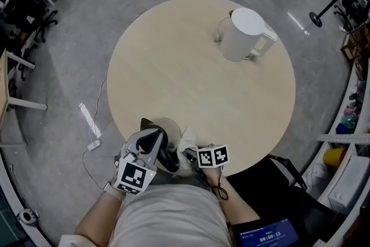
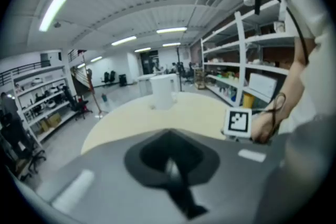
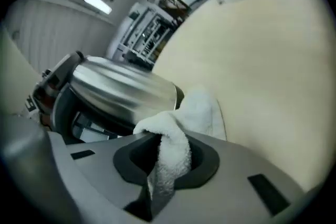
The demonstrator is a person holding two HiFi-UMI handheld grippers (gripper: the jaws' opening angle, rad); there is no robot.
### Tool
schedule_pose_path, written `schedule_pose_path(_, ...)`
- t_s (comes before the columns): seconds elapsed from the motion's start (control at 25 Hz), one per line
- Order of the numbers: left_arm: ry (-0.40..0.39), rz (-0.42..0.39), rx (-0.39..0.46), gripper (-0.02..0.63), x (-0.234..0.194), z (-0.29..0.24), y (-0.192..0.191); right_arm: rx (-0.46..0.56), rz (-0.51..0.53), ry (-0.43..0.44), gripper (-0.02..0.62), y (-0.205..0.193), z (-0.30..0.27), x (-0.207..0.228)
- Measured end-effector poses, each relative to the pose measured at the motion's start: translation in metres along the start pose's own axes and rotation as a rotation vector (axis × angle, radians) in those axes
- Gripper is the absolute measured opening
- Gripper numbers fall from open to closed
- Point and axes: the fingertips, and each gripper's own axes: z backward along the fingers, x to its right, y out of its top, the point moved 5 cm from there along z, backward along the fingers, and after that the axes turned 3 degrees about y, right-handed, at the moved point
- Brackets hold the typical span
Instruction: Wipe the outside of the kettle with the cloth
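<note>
The left forearm (image 1: 92, 218) and the right forearm (image 1: 236, 208) come up from the bottom of the head view, close to the body. The left gripper (image 1: 151, 136) points forward and a little to the right, with its jaws together. The right gripper (image 1: 188, 154) is just beside it and points left, its jaws closed on a fold of cloth (image 3: 170, 157).

A white jug (image 1: 243, 34) stands on the round table (image 1: 173, 72).

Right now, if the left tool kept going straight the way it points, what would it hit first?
Probably the white jug across the table: it sits almost dead ahead of the left tool, only bare tabletop between, though depth is unclear.
</note>
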Motion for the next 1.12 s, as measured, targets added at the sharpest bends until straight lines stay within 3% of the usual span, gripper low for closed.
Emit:
schedule_pose_path(0.04, 0.012, -0.003, -0.002, 0.0, -0.001, 0.0, -0.001, -0.024, 0.001, -0.03, 0.067, -0.003, -0.006, -0.003)
schedule_pose_path(0.08, 0.023, -0.006, -0.002, 0.0, -0.003, 0.0, -0.001, 0.028, 0.025, -0.018, 0.066, 0.004, -0.002, -0.017)
schedule_pose_path(0.12, 0.029, -0.007, -0.001, 0.0, -0.005, 0.0, -0.002, 0.158, 0.066, 0.045, 0.066, 0.019, 0.011, -0.04)
schedule_pose_path(0.2, 0.016, -0.002, -0.001, 0.0, -0.007, 0.0, -0.003, 0.499, 0.121, 0.305, 0.066, 0.056, 0.037, -0.088)
schedule_pose_path(0.24, 0.006, -0.001, -0.004, 0.0, -0.008, 0.001, -0.005, 0.614, 0.125, 0.401, 0.067, 0.071, 0.038, -0.1)
schedule_pose_path(0.28, -0.002, -0.004, -0.005, 0.0, -0.009, 0.001, -0.005, 0.669, 0.12, 0.407, 0.067, 0.082, 0.031, -0.096)
schedule_pose_path(0.32, -0.009, -0.009, -0.002, -0.001, -0.01, 0.001, -0.004, 0.669, 0.092, 0.333, 0.067, 0.086, 0.017, -0.075)
schedule_pose_path(0.4, -0.02, -0.014, 0.008, 0.0, -0.011, 0.002, 0.0, 0.542, -0.092, 0.127, 0.066, 0.083, -0.019, -0.01)
schedule_pose_path(0.44, -0.022, -0.015, 0.01, 0.0, -0.011, 0.002, 0.0, 0.466, -0.199, 0.091, 0.066, 0.082, -0.03, 0.009)
schedule_pose_path(0.48, -0.022, -0.016, 0.012, 0.0, -0.01, 0.002, 0.001, 0.424, -0.233, 0.129, 0.066, 0.085, -0.03, 0.006)
schedule_pose_path(0.52, -0.022, -0.018, 0.016, 0.0, -0.01, 0.002, 0.001, 0.42, -0.161, 0.224, 0.066, 0.093, -0.018, -0.02)
schedule_pose_path(0.6, -0.022, -0.024, 0.023, 0.0, -0.01, 0.003, 0.002, 0.438, 0.113, 0.449, 0.067, 0.111, 0.01, -0.086)
schedule_pose_path(0.64, -0.018, -0.028, 0.023, 0.0, -0.011, 0.005, 0.001, 0.431, 0.18, 0.491, 0.067, 0.116, 0.012, -0.098)
schedule_pose_path(0.68, -0.014, -0.029, 0.02, 0.0, -0.012, 0.006, -0.001, 0.407, 0.165, 0.448, 0.067, 0.117, 0.002, -0.085)
schedule_pose_path(0.76, -0.014, -0.028, 0.018, 0.0, -0.012, 0.006, -0.003, 0.297, 0.018, 0.237, 0.066, 0.117, -0.034, -0.027)
schedule_pose_path(0.8, -0.019, -0.03, 0.023, 0.0, -0.012, 0.005, -0.001, 0.242, -0.014, 0.182, 0.066, 0.119, -0.045, -0.014)
schedule_pose_path(0.84, -0.022, -0.034, 0.027, 0.0, -0.011, 0.004, 0.001, 0.218, 0.033, 0.205, 0.066, 0.125, -0.043, -0.026)
schedule_pose_path(0.96, -0.015, -0.048, 0.03, 0.0, -0.012, 0.006, 0.0, 0.217, 0.36, 0.485, 0.066, 0.149, -0.014, -0.115)
schedule_pose_path(1.0, -0.012, -0.048, 0.031, 0.0, -0.013, 0.007, -0.001, 0.178, 0.378, 0.496, 0.066, 0.153, -0.021, -0.116)
schedule_pose_path(1.04, -0.01, -0.046, 0.031, 0.0, -0.013, 0.007, -0.002, 0.113, 0.339, 0.429, 0.066, 0.153, -0.036, -0.097)
schedule_pose_path(1.12, -0.014, -0.04, 0.031, 0.0, -0.012, 0.007, -0.003, -0.04, 0.243, 0.189, 0.066, 0.151, -0.074, -0.042)
